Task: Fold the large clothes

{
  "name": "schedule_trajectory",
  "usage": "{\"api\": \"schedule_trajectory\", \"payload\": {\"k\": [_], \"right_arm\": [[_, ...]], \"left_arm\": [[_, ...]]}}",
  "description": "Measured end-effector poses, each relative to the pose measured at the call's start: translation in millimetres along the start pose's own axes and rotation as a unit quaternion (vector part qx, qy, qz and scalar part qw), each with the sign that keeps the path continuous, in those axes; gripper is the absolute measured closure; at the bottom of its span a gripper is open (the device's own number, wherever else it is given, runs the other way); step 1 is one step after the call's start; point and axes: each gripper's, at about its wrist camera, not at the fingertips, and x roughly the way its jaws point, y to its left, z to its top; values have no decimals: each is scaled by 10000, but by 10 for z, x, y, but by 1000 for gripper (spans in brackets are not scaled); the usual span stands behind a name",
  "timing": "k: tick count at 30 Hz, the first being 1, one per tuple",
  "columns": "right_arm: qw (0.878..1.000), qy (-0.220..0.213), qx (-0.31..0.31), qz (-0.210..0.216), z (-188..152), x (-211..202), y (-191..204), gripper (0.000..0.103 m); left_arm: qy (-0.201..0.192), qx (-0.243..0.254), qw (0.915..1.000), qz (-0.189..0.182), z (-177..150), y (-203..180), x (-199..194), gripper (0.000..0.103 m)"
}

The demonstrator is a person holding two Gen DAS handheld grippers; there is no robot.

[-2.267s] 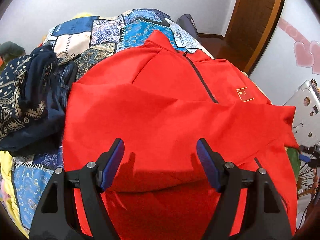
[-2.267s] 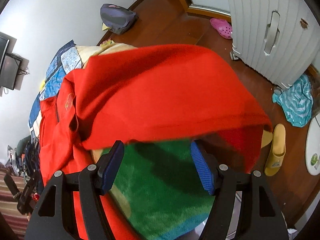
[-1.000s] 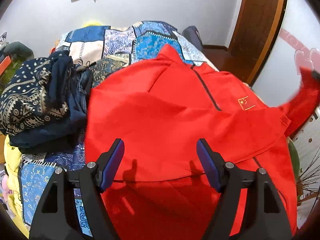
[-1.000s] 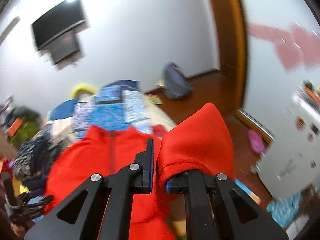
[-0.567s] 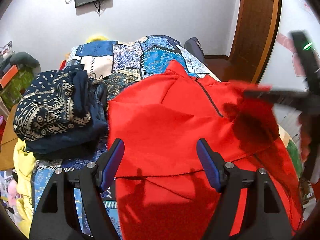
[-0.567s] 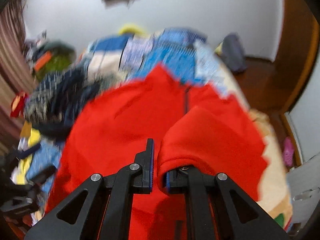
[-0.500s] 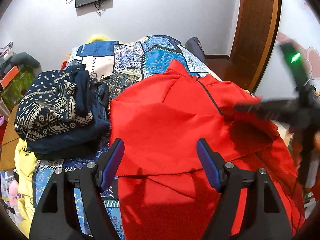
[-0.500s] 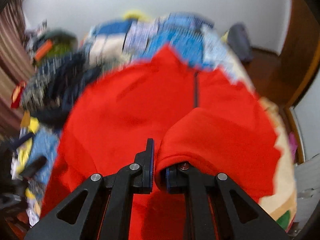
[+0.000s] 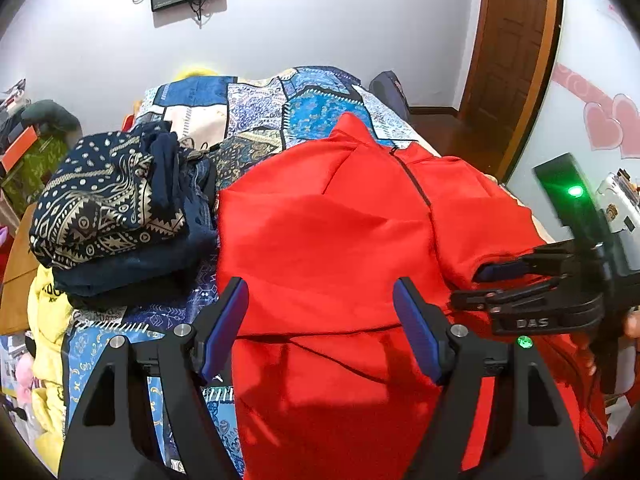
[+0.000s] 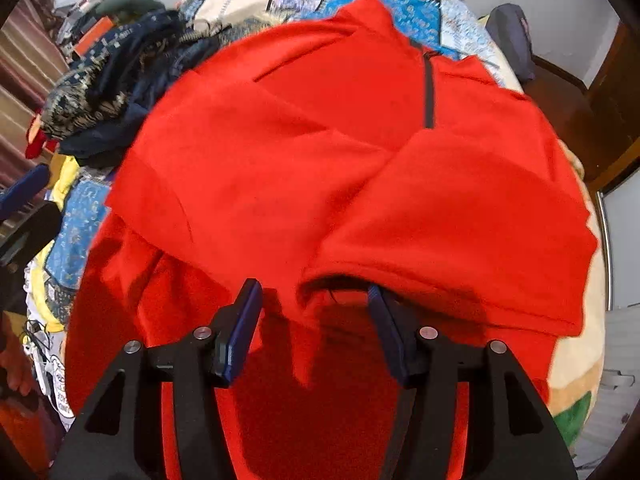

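A large red zip jacket (image 9: 320, 232) lies spread on the bed, collar at the far end; it also fills the right wrist view (image 10: 280, 152). Both sleeves are folded across its chest. My left gripper (image 9: 320, 316) is open and empty, hovering over the jacket's lower part. My right gripper (image 10: 314, 316) is open just above the cuff of the right sleeve (image 10: 460, 216), which lies loose over the jacket front. In the left wrist view the right gripper (image 9: 476, 284) shows at the jacket's right side, its jaws apart with the sleeve edge lying between them.
A pile of dark blue patterned clothes (image 9: 112, 208) sits left of the jacket on the patchwork bedspread (image 9: 256, 108). Yellow clothes (image 9: 48, 320) hang at the bed's near left. A wooden door (image 9: 516, 60) stands at the right. A dark bag (image 10: 508, 32) lies on the floor beyond the bed.
My right gripper carried the right sleeve across onto the jacket's chest, then opened and let it go. My left gripper stayed open and drew back a little.
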Motion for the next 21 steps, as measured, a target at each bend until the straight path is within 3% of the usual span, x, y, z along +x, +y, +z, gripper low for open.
{"api": "schedule_trajectory", "payload": {"k": [6,12,17,21], "right_arm": [[9978,-612,230,-123,-4,-400,-247,52],[9862,-1257,834,-685,-219,-871,-804,45],[9754,-1368,1276,-1167,-396,-1004,-1172,45],[9694,-1318,1693,-1194,-550,-972,-1458,45]], "left_arm": [[-76,290,9995,-26,123,-252,-44,29],[-59,708,9971,-255,347,-693,69,28],[158,1318,9898,-520,456,-1317,337,27],[410,1850,9794,-693,445,-1806,590,27]]}}
